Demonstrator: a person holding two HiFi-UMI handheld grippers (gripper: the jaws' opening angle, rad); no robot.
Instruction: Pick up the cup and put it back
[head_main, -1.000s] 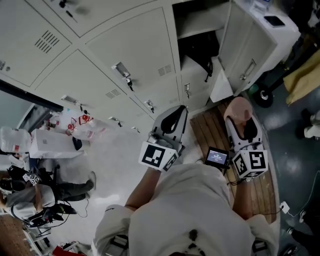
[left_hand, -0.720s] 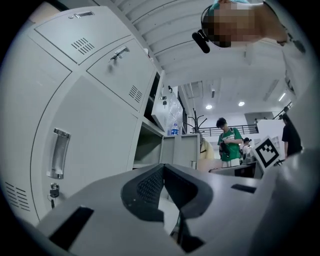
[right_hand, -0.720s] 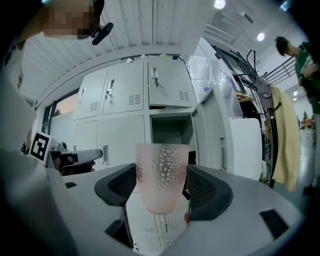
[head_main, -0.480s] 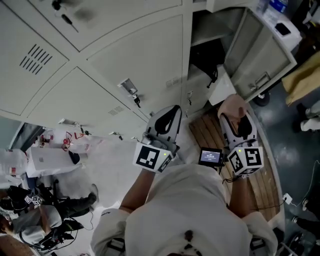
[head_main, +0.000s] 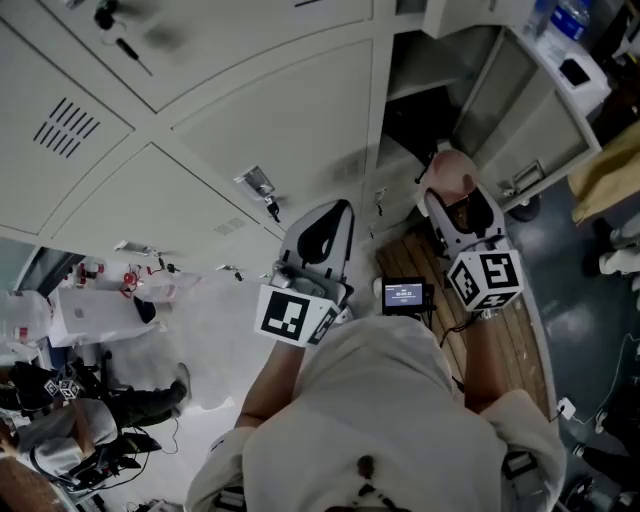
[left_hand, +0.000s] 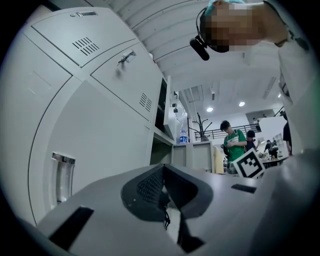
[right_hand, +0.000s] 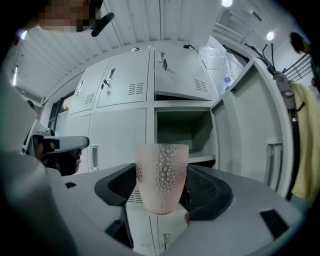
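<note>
The bank of grey lockers (head_main: 200, 130) fills the wall ahead of me. The open locker (right_hand: 182, 131) faces me with an opening wider than the cup, its door (right_hand: 252, 130) swung out along the right edge and shut doors to its left. A slatted wooden platform (head_main: 505, 335) lies at the foot of the open locker. My left gripper (head_main: 318, 240) hangs left of it, jaws together on nothing, while my right gripper (right_hand: 162, 192) is clamped on the pink dimpled cup (right_hand: 161, 170), upright just before that opening.
</note>
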